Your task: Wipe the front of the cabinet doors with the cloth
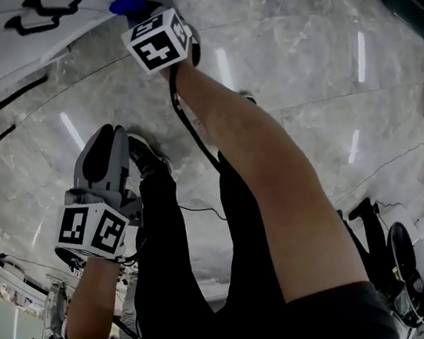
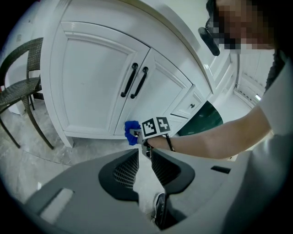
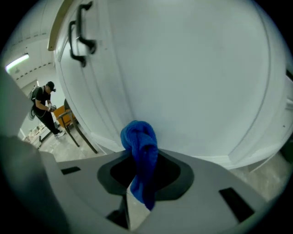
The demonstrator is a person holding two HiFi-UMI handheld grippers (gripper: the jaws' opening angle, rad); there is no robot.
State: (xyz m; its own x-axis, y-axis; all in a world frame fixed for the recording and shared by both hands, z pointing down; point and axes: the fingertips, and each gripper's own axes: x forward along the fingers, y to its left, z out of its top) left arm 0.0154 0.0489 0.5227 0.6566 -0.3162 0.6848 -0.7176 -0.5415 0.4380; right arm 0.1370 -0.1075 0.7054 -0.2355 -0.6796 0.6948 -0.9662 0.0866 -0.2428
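A bunched blue cloth (image 3: pixel 138 137) sticks out of my right gripper (image 3: pixel 139 157), which is shut on it. The cloth presses against the lower part of a white cabinet door (image 3: pixel 183 68), near its bottom rail. In the head view the right gripper (image 1: pixel 147 14) reaches forward at the top, with the cloth (image 1: pixel 125 4) at the cabinet's foot. From the left gripper view the cloth (image 2: pixel 132 132) sits low on the right door (image 2: pixel 160 91) of a pair with black handles (image 2: pixel 135 82). My left gripper (image 2: pixel 144 153) hangs back by my leg, jaws shut and holding nothing.
Left of the cabinet stands a dark wicker chair (image 2: pixel 18 77). A dark green object (image 2: pixel 206 121) lies to its right. The floor (image 1: pixel 300 76) is grey marble; a black cable (image 1: pixel 191 129) runs from the right gripper. A person (image 3: pixel 43 107) stands far off.
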